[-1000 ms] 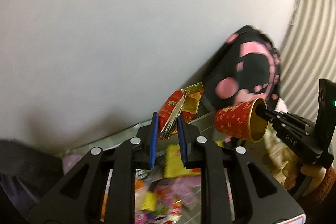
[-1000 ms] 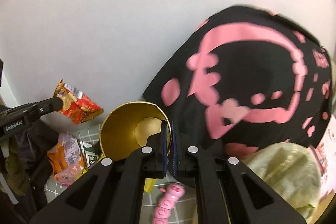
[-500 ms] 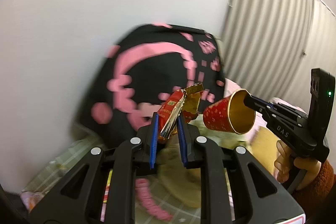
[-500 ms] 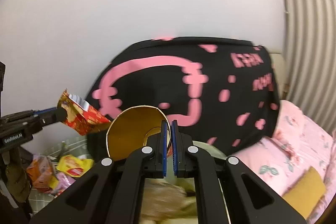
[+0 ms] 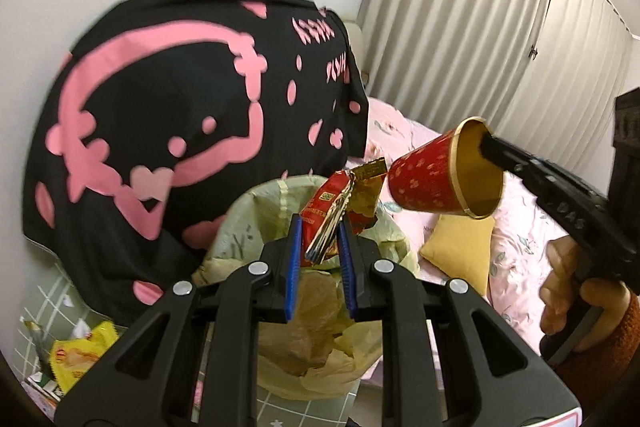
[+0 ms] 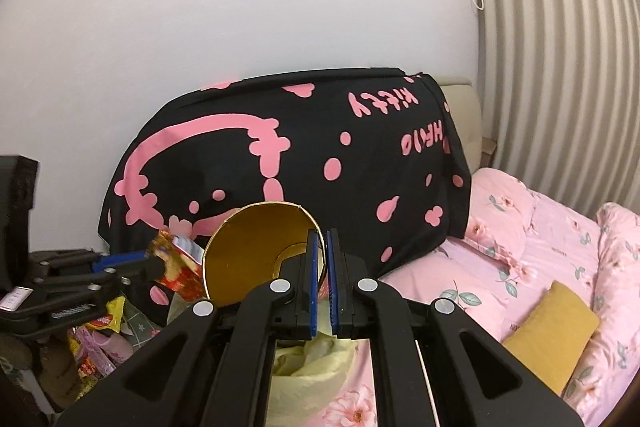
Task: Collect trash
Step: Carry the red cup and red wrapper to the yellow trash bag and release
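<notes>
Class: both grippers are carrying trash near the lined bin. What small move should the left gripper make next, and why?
Probably open the left gripper. It is shut on the red snack wrapper, which hangs over the open mouth of the lined bin, so the wrapper should drop in.

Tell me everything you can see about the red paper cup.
The paper cup is red outside with small pale blossom prints and plain gold-tan inside, with a thin rolled rim. It looks empty and lies nearly on its side, mouth toward the right gripper, whose jaws pinch its wall at the rim. It hangs in the air above the bed, beside the snack wrapper and just past the bag-lined bin.
</notes>
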`<state>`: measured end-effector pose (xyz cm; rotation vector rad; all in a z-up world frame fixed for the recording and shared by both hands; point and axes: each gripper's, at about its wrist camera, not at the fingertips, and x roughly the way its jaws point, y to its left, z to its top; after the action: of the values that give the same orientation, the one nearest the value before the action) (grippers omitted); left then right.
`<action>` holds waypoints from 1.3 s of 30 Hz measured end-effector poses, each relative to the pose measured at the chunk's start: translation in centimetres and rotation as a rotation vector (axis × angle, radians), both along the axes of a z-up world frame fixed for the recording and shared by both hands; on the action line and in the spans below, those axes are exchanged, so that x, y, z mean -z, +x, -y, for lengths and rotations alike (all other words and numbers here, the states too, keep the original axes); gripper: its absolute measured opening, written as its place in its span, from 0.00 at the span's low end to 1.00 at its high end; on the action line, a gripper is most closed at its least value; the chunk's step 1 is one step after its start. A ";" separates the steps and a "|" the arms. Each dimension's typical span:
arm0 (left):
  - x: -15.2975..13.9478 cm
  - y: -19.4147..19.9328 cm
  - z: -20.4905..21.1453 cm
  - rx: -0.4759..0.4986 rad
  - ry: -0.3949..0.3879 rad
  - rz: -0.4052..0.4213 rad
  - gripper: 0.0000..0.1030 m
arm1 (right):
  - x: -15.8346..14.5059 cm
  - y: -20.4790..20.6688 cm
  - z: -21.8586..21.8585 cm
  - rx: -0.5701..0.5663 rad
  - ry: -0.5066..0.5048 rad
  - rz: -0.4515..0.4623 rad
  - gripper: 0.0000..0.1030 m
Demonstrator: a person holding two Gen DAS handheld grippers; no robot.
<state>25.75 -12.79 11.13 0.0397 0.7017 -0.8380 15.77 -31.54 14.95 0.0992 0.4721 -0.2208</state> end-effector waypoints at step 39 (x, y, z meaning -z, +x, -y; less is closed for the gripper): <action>6.1 3.9 -7.4 -0.304 0.073 -0.192 0.38 | 5.7 7.9 -4.3 -0.209 0.080 -0.111 0.06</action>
<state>29.69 -5.41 5.03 -0.0813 0.8936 -0.5284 23.71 -27.24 9.29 0.1151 0.5974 -0.0026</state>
